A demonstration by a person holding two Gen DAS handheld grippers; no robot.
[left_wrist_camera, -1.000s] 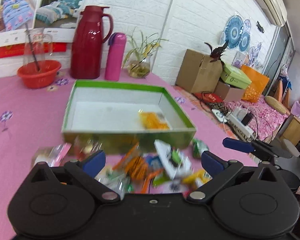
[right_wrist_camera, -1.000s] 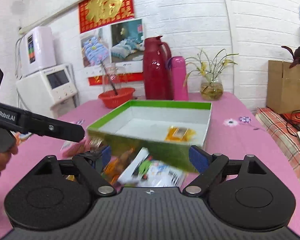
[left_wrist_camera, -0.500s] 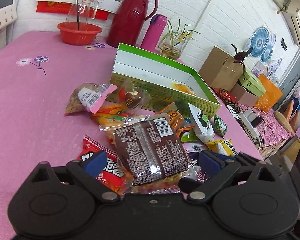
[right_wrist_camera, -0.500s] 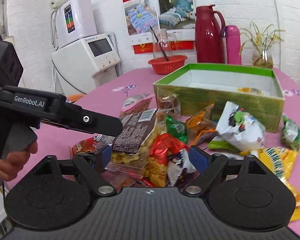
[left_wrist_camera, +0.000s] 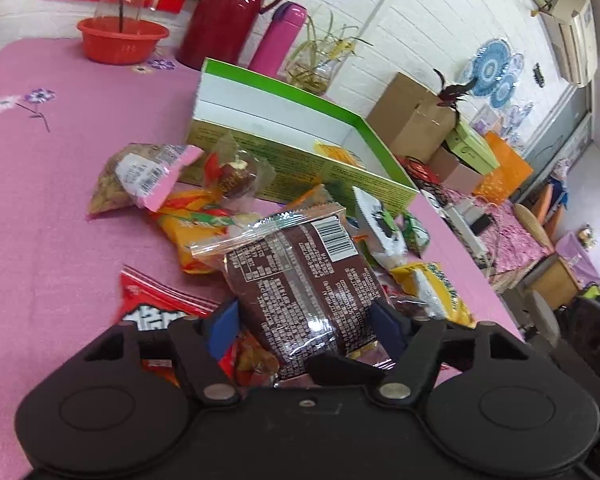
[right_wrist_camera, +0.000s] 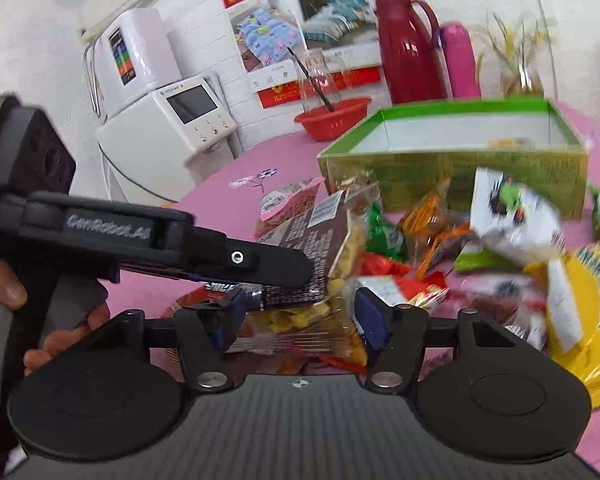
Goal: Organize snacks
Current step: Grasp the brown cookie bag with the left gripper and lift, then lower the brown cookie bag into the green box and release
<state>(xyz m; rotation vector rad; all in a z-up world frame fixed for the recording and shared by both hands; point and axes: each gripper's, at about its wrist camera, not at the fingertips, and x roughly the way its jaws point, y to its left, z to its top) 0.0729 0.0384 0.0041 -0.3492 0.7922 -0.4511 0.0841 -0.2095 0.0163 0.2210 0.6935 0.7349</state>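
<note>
A pile of snack packets lies on the pink table in front of an open green box [left_wrist_camera: 300,148] that holds one orange packet [left_wrist_camera: 336,152]. A brown packet [left_wrist_camera: 300,292] tops the pile. My left gripper [left_wrist_camera: 306,324] has its blue pads on either side of the brown packet, jaws narrowed around it. My right gripper [right_wrist_camera: 298,316] is partly closed around the clear end of the same brown packet [right_wrist_camera: 312,248], with yellow snacks visible. The left gripper's body [right_wrist_camera: 140,240] crosses the right wrist view. The box also shows in the right wrist view [right_wrist_camera: 452,168].
A red thermos [left_wrist_camera: 228,12], pink bottle [left_wrist_camera: 280,36], red bowl [left_wrist_camera: 122,38] and plant vase [left_wrist_camera: 316,68] stand behind the box. A pink nut packet [left_wrist_camera: 140,176], yellow packets [left_wrist_camera: 436,288] and a white packet [right_wrist_camera: 512,216] lie around. The table's right edge is near.
Both grippers dropped from the box toward the snack pile and narrowed their jaws around the brown packet. The views have tilted and moved closer to the pile.
</note>
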